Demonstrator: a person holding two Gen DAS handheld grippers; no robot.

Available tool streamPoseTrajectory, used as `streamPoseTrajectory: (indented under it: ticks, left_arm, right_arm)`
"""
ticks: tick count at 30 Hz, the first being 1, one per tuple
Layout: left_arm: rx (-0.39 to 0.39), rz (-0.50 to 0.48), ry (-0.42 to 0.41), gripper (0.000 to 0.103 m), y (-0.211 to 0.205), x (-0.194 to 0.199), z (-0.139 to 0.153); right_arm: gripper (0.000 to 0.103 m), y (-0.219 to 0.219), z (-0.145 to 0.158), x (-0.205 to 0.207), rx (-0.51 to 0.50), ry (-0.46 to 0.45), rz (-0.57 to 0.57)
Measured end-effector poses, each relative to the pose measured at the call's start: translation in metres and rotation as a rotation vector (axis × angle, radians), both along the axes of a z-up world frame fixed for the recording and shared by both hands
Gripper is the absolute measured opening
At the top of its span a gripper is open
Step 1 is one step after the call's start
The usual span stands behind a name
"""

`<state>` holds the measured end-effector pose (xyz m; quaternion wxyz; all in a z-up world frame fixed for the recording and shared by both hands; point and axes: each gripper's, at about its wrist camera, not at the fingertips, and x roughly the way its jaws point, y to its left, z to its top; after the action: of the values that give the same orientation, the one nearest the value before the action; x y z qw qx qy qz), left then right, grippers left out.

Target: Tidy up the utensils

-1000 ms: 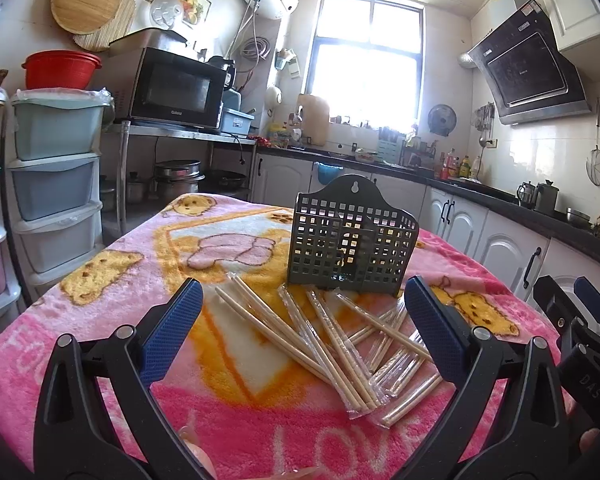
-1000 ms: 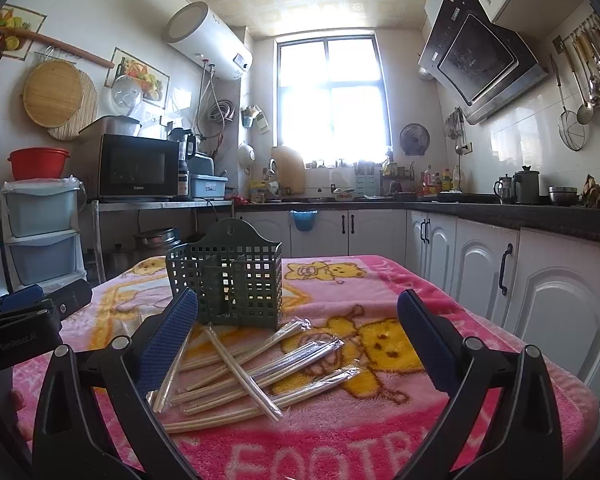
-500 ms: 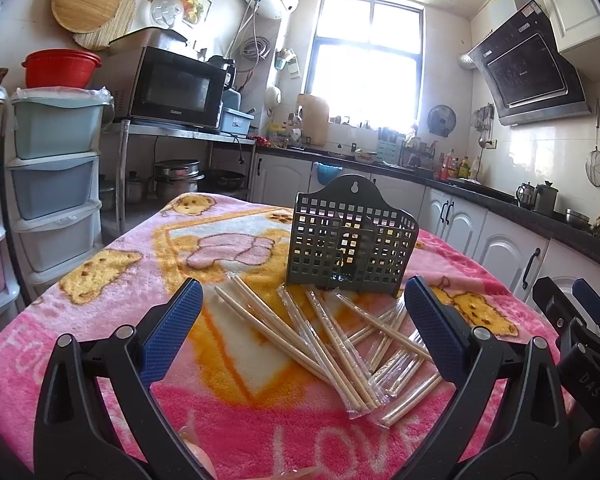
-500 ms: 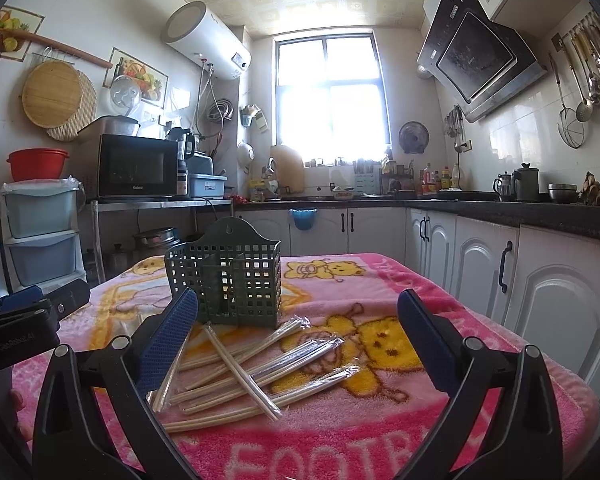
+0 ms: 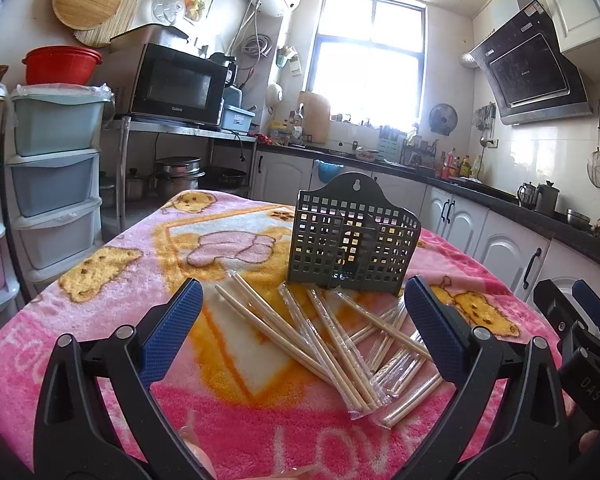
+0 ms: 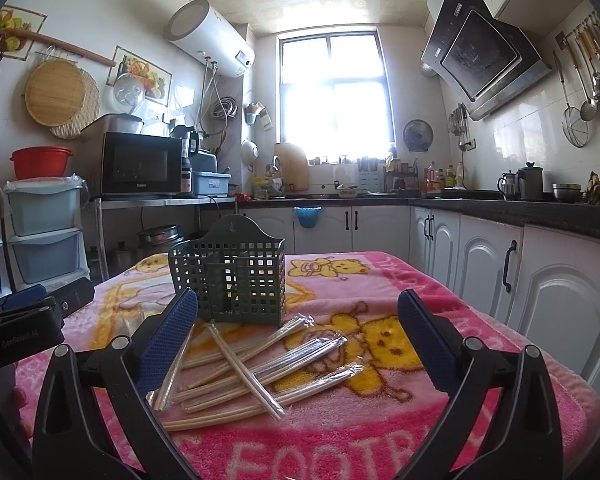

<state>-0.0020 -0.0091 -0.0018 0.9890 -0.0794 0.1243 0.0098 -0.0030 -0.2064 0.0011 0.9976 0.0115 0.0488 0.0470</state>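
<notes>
A dark green perforated utensil holder stands upright on a pink blanket-covered table. In front of it lie several pairs of wooden chopsticks in clear plastic sleeves, fanned and crossing one another. My left gripper hovers open just short of the pile, nothing between its blue pads. My right gripper is open too, framing the same pile from the other side. Each gripper shows at the edge of the other's view, the right gripper and the left gripper.
White kitchen cabinets and a dark counter run along the right and back. Stacked plastic drawers and a microwave on a metal stand are at the left. The table's right edge drops off near the cabinets.
</notes>
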Motion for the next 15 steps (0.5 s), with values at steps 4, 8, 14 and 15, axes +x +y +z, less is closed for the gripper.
streamPoseTrajectory:
  ticks: [4, 8, 14, 15]
  left_arm:
    - [-0.011, 0.011, 0.012, 0.093, 0.004, 0.003, -0.001]
    - [-0.015, 0.038, 0.022, 0.093, 0.015, 0.007, 0.001]
    - [-0.036, 0.080, 0.047, 0.093, 0.037, 0.014, 0.006]
    - [-0.038, 0.095, 0.056, 0.093, 0.042, 0.017, 0.007]
  right_arm:
    - [0.097, 0.001, 0.001, 0.004, -0.010, 0.017, 0.019]
    - [0.097, 0.008, 0.002, 0.011, -0.038, 0.060, 0.077]
    - [0.097, 0.026, 0.008, 0.033, -0.078, 0.156, 0.188]
    - [0.097, 0.030, 0.009, 0.039, -0.086, 0.179, 0.209]
